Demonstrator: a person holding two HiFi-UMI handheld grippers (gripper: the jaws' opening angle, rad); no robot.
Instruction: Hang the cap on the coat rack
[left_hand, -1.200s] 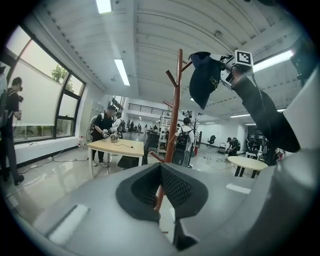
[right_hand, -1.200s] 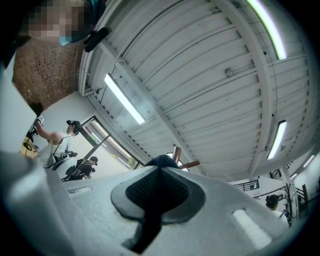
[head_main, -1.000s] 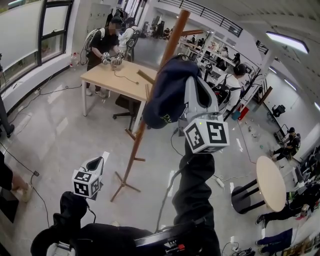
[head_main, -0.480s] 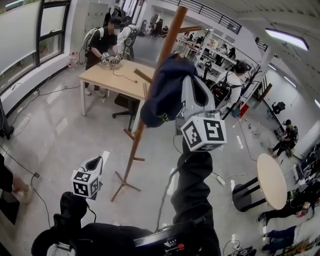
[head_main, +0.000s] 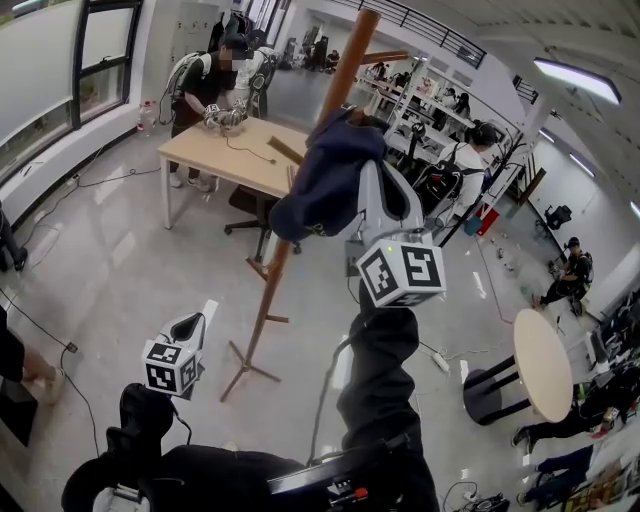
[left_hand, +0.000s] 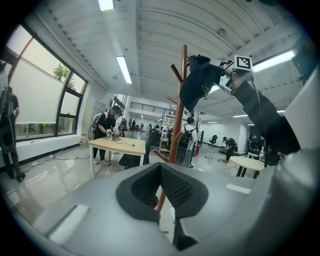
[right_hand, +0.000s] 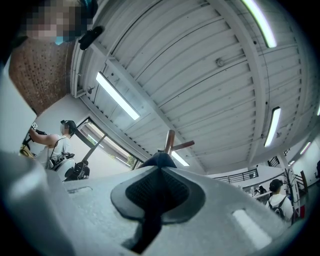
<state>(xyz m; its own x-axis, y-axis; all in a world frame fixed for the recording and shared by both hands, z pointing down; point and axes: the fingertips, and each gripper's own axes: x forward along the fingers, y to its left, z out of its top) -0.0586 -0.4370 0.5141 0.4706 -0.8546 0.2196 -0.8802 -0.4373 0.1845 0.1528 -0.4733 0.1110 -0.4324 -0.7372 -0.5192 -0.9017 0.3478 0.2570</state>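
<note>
A navy cap (head_main: 325, 180) hangs from my right gripper (head_main: 358, 160), which is raised high and shut on the cap's fabric. The cap rests against the upper part of the wooden coat rack (head_main: 300, 215), just below its top pegs. In the right gripper view, navy cloth (right_hand: 159, 161) is pinched between the pads, with the rack's top (right_hand: 170, 140) right behind. My left gripper (head_main: 192, 325) stays low near my body, shut and holding nothing. From the left gripper view, the cap (left_hand: 197, 85) sits beside the pole (left_hand: 181, 110), and that gripper's tips (left_hand: 160, 167) meet.
A wooden table (head_main: 215, 158) with people working at it stands behind the rack, with a black chair (head_main: 255, 210) close to it. A round table (head_main: 540, 365) is at the right. Cables run over the shiny floor (head_main: 110, 260). Other people stand farther back.
My right gripper has sunk a little and shifted left with the cap, so the brim now crosses farther over the pole. The left gripper has not moved.
</note>
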